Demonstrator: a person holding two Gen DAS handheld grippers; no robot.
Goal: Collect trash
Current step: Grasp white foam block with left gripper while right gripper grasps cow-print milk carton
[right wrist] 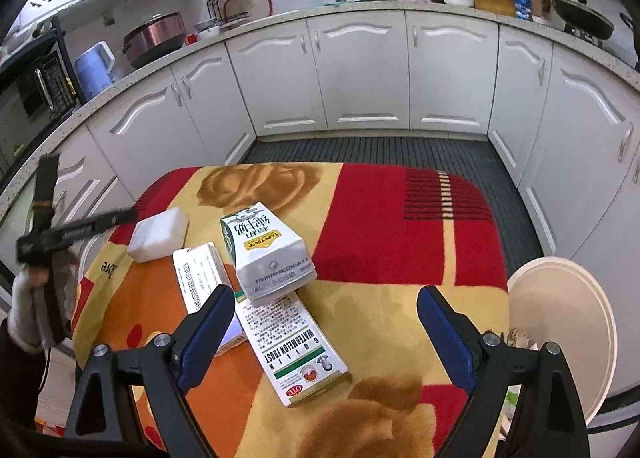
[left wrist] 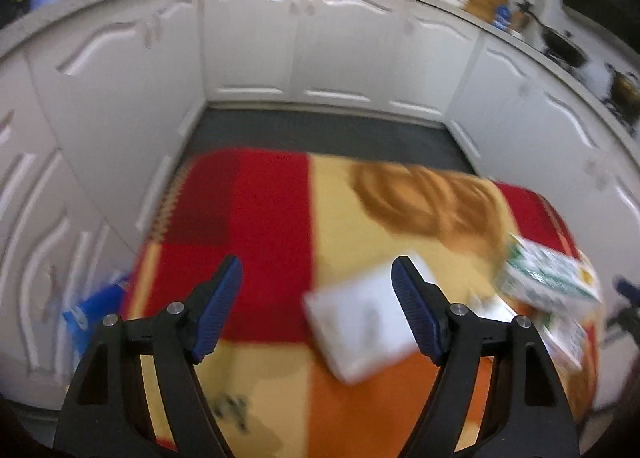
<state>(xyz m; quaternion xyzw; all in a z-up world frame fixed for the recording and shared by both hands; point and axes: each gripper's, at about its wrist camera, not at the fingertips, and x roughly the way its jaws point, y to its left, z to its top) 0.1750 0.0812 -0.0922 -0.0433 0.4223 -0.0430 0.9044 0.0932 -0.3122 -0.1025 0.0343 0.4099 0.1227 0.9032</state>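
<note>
1. nearest to me, my right gripper [right wrist: 326, 322] hangs over the blanket-covered table [right wrist: 400, 226] with its jaws spread wide and nothing between them.
2. just under it lies the flat white watermelon frost carton [right wrist: 298, 350], long side running away from me. i judge it light and stiff but crushable, so i'd pinch it across the narrow width, not the ends.
3. the cream round bin [right wrist: 568, 334] sits just off the table's right edge, already with some scraps inside, close enough for a short carry.
4. next out, the grey-and-green milk carton [right wrist: 266, 250] rests partly on the flat carton's far end; likely empty and light, with slick faces. grip its body mid-way.
5. beside it on the left a slim white printed box [right wrist: 202, 278], touching or nearly so, i can't tell which.
6. farther left, the plain white packet [right wrist: 158, 236] looks softer, maybe tissue.
7. my left gripper [left wrist: 316, 310], jaws wide and empty, hovers near that white packet [left wrist: 360, 328]; its view is blurred.
</note>
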